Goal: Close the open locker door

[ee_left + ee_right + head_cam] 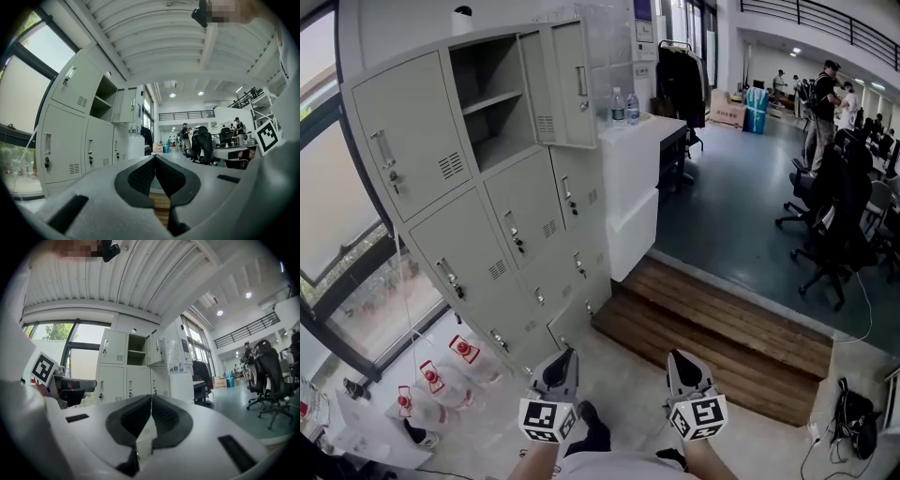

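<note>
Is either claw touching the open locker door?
No, the left claw and right claw hang far short of the open door, with floor between.

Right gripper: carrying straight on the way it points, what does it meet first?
Likely the closed lower locker doors, below the open locker door. The right gripper is shut and empty, and nothing nearer shows in its line; depth is unclear.

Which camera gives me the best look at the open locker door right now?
The head view. There the open locker door stands swung out in the top row beside its bare shelf, and its vent slots are plain to see. Both gripper views also catch it, but only small and far off.
</note>
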Action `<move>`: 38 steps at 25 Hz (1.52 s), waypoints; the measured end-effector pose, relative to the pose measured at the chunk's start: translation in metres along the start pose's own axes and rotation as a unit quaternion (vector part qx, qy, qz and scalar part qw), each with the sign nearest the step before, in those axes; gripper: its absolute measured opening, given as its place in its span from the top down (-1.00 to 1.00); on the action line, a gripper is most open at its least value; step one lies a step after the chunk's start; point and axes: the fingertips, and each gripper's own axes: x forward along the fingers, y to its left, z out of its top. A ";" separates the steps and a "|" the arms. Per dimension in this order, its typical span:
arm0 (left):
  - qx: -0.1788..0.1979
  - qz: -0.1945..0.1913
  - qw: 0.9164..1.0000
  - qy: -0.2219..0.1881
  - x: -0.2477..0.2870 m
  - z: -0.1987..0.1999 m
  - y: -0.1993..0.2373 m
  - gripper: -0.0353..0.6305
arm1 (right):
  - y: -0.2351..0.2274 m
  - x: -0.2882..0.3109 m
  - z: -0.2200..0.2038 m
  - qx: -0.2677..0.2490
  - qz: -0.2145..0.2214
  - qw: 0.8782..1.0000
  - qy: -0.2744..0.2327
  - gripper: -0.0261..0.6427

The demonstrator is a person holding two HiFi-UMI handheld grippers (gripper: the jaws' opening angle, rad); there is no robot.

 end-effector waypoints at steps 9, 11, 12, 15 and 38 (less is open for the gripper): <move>-0.007 -0.018 1.000 -0.003 0.120 -0.011 0.117 0.87 | -0.011 0.157 -0.007 -0.024 -0.009 1.000 0.003 0.88; -0.007 -0.020 1.000 -0.005 0.151 -0.007 0.151 0.87 | -0.012 0.200 -0.004 -0.027 -0.011 1.000 0.000 0.88; -0.006 -0.021 1.000 -0.007 0.166 -0.004 0.167 0.87 | -0.011 0.220 -0.001 -0.032 -0.009 0.999 -0.002 0.88; 0.002 -0.026 1.000 -0.010 0.205 0.001 0.209 0.87 | -0.009 0.274 0.007 -0.046 -0.004 0.999 -0.007 0.88; -0.026 0.024 0.999 -0.008 0.325 -0.001 0.264 0.87 | -0.056 0.432 0.021 -0.031 0.082 0.996 -0.003 0.88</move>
